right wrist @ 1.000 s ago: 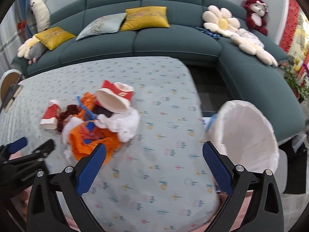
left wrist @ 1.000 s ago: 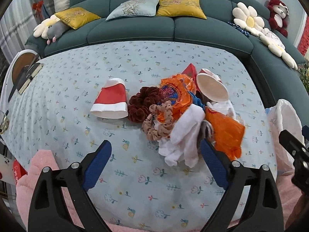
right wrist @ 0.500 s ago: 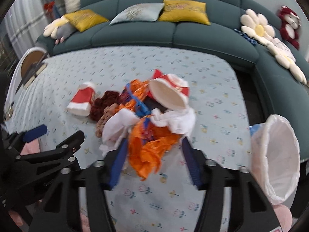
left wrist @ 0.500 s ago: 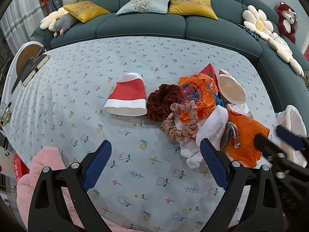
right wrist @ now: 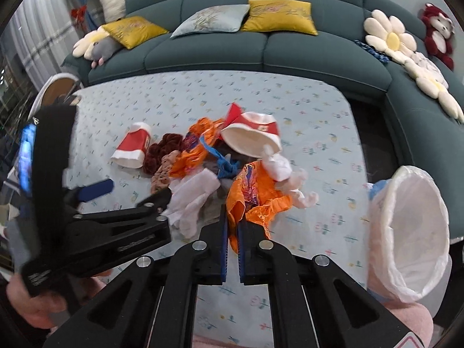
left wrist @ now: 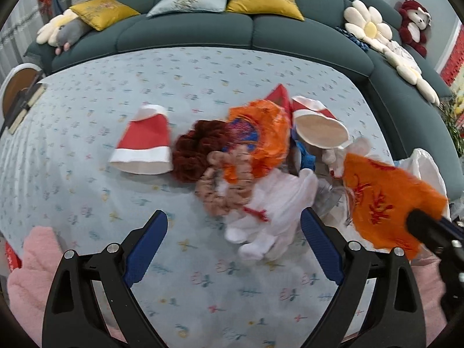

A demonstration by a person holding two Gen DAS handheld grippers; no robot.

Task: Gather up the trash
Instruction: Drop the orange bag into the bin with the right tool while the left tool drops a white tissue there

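The work surface is a table covered in a pale blue floral-print cloth (left wrist: 203, 66), with a dark teal sectional sofa (right wrist: 232, 49) carrying yellow and grey cushions behind it. The right gripper (right wrist: 232, 249) has its jaws nearly closed, clamping a crumpled orange plastic wrapper (right wrist: 249, 194) at the near edge of the mixed trash pile (left wrist: 255, 156). The left gripper (left wrist: 232, 243) is wide open and holds nothing, hovering before the pile. A white-lined trash bin (right wrist: 411, 232) stands beside the table's right edge.
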